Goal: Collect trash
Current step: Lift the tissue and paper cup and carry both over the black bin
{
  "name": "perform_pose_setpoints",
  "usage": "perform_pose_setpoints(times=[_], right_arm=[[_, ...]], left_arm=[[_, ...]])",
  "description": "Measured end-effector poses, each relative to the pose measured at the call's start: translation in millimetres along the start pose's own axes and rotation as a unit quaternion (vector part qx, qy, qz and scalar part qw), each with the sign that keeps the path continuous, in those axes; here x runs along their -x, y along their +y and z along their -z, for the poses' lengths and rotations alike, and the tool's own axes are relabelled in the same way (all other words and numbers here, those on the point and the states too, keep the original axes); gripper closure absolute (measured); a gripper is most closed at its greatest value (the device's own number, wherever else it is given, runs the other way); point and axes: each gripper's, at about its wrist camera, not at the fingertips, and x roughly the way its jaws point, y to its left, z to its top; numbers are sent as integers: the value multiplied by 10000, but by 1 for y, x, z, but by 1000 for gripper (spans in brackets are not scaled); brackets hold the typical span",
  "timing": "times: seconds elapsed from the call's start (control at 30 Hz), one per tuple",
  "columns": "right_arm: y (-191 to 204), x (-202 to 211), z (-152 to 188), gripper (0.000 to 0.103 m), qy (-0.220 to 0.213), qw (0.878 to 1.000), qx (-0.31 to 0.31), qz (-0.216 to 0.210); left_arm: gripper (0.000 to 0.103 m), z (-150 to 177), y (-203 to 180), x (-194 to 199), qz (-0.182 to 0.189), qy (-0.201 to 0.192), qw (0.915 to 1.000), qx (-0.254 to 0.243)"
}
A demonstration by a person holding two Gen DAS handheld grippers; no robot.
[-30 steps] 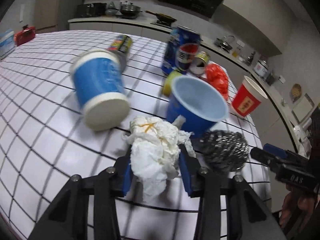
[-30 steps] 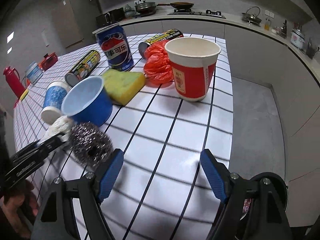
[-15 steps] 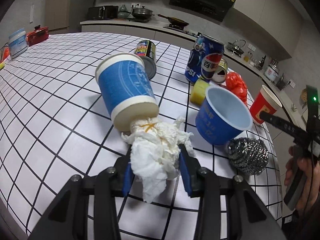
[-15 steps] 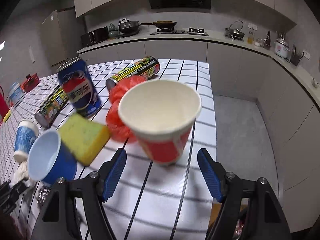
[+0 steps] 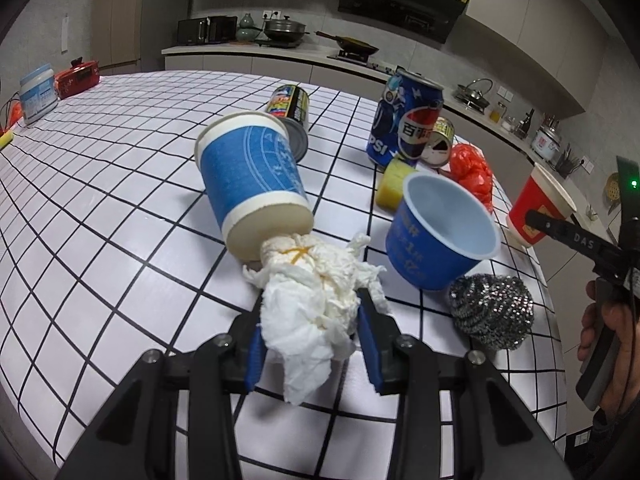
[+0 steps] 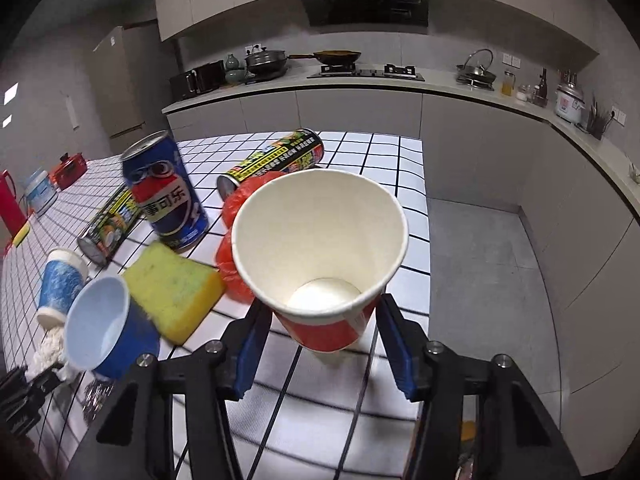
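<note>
Left gripper (image 5: 310,312): I have its blue pads clamped on a crumpled white paper wad (image 5: 308,296), which bulges out above and below the grip. The wad's far end touches the base of a blue-and-white paper cup (image 5: 252,184) lying on its side on the white grid-lined tabletop (image 5: 100,220).

Right gripper (image 6: 320,340): its jaws are closing around a red paper cup (image 6: 320,248), which stands between the blue pads with its white mouth open to the camera. Whether the pads already press on its wall I cannot tell; a slight gap seems to show at either side.

Around the wad, left wrist view: a blue plastic bowl (image 5: 440,232) tilted on its side just to the right, a steel wool scourer (image 5: 490,312) near it, and a yellow sponge (image 5: 394,182) behind the bowl. Farther back stands a blue Pepsi can (image 5: 404,124), with a dark printed can (image 5: 290,114) lying on its side to its left and a second lying can (image 5: 438,142) to its right. A red plastic bag (image 5: 470,170) lies beside that second can.

Around the red cup, right wrist view: the bag sits touching or just behind it, the sponge to its left.

At the right edge of the left wrist view, a hand (image 5: 612,344) grips the right gripper's handle.
</note>
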Motion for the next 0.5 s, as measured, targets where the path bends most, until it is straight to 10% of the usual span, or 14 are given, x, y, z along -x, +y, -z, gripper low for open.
perform_pose_setpoints(times=[0.5], right_arm=[[2,47,44,47,218,9993,100,-275]], left_arm=[[62,16,-24,19,-72,-138,9999,-16]])
